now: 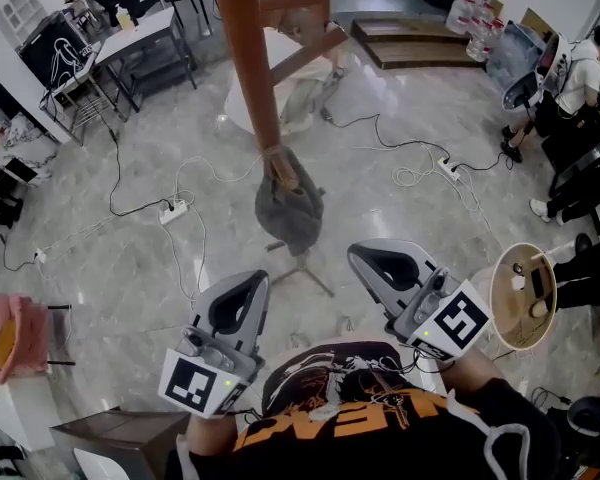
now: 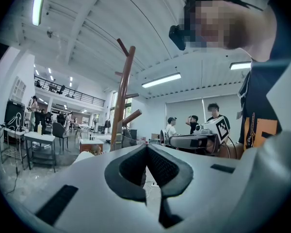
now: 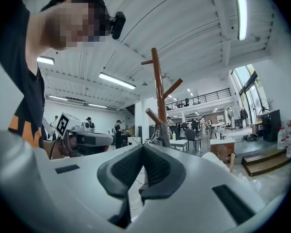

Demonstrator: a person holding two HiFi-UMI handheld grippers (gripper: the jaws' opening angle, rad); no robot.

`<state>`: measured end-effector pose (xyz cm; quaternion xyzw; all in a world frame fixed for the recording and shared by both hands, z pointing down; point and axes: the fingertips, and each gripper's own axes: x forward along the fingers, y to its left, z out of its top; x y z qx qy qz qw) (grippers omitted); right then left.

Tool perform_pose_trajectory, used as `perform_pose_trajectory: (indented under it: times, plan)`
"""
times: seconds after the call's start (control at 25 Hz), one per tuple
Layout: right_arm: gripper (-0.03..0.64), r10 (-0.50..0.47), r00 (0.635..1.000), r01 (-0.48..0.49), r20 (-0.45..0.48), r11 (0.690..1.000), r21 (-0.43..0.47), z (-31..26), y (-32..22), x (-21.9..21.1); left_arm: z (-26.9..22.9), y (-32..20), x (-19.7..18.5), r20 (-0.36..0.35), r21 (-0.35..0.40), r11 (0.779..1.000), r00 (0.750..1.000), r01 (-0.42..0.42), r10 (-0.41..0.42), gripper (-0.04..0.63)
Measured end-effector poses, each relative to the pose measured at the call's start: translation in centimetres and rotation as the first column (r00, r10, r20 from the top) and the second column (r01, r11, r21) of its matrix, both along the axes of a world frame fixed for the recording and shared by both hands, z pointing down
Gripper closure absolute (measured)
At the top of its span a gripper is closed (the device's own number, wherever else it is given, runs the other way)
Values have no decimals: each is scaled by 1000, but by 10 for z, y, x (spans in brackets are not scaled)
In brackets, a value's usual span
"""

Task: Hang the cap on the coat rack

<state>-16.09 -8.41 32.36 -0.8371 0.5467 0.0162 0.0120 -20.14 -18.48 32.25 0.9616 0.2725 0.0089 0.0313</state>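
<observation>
The cap (image 1: 290,208) hangs – seemingly settled – on the rack (image 1: 248,58) at frame centre. Below it, left gripper (image 1: 248,284) and right gripper (image 1: 368,258) are about equally near, fingers pressed together, empty.

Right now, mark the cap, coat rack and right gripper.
cap (image 1: 290,213), head view, grey crown below the peg.
coat rack (image 1: 246,58), head view, brown centre pole.
right gripper (image 1: 364,257), head view, closed jaw tips.
</observation>
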Motion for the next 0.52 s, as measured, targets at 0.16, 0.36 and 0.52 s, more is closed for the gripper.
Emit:
perform_pose_trajectory:
  times: [0.16, 0.36, 0.52]
  plan:
    - [603, -12, 1000, 12, 15, 1000, 0, 0, -6, 1, -1, -1, 1, 3, 22, 1000, 1000, -7, 7, 572]
    - [603, -3, 999, 1, 40, 999, 39, -9, -11, 6, -5, -3, 4, -4, 21, 1000, 1000, -1, 1, 572]
    - [603, -8, 999, 6, 49, 1000, 26, -1, -6, 9, -3, -1, 7, 6, 16, 1000, 1000, -6, 6, 572]
